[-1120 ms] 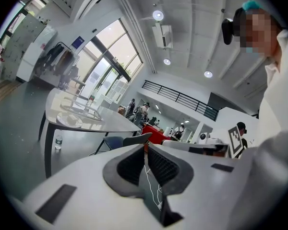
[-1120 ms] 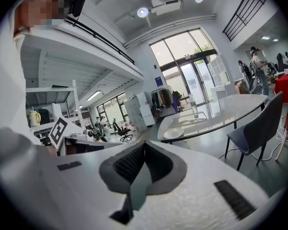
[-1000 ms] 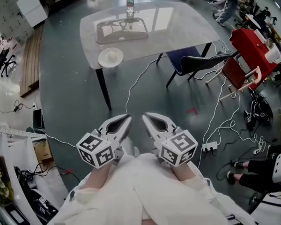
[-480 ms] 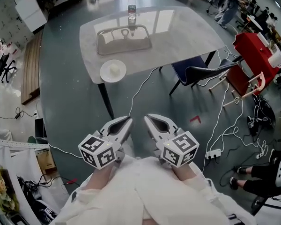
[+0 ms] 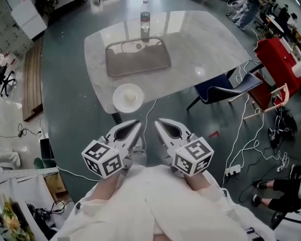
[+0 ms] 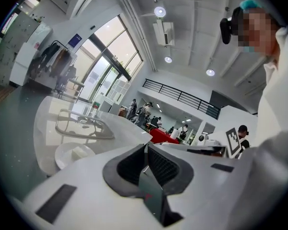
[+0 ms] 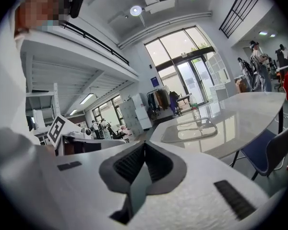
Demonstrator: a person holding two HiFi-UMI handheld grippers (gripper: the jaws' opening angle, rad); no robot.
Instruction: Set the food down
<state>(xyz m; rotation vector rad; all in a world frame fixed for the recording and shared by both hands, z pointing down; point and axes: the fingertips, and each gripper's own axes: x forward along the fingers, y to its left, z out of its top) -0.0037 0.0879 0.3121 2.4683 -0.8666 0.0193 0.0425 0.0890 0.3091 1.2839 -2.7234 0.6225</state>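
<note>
Two grippers hang empty over the floor in the head view, the left gripper and the right gripper, both well short of the pale marble-look counter. The food, a small pale lump, lies on a round white plate by the counter's near edge. Setting down looks either finished or not begun. Any fresh reach wants a slow approach, lest the plate get nudged off. In the left gripper view the fingers are pressed together on nothing, and the lump beyond is too small to name. In the right gripper view the fingers meet likewise, and the plate is hidden behind the gripper's body.
</note>
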